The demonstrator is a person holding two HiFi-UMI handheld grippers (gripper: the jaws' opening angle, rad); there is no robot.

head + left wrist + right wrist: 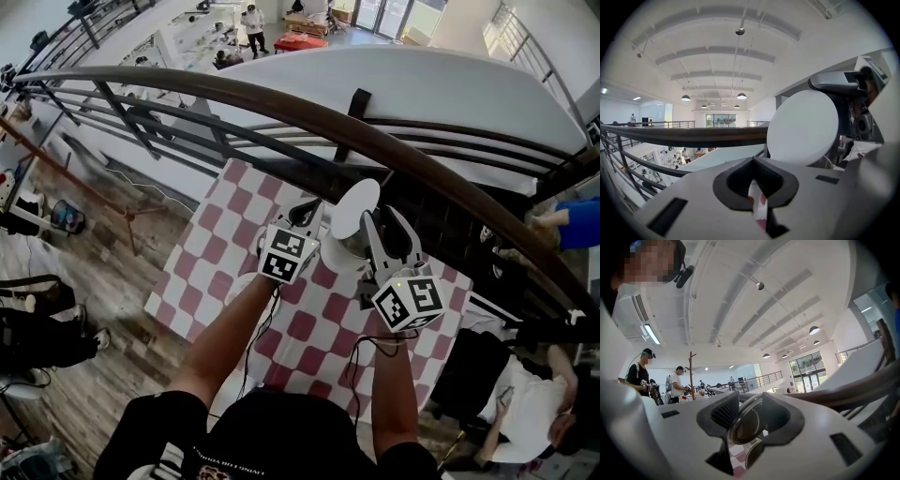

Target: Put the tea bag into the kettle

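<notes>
Over the checked table [211, 281], L gripper [307, 214] has its fingers clenched on the tea bag [757, 206], just beside the kettle [349, 251]. R gripper [385, 219] fingers grasp the white lid [354, 208], held tilted above kettle; railing [281, 103] behind.
</notes>
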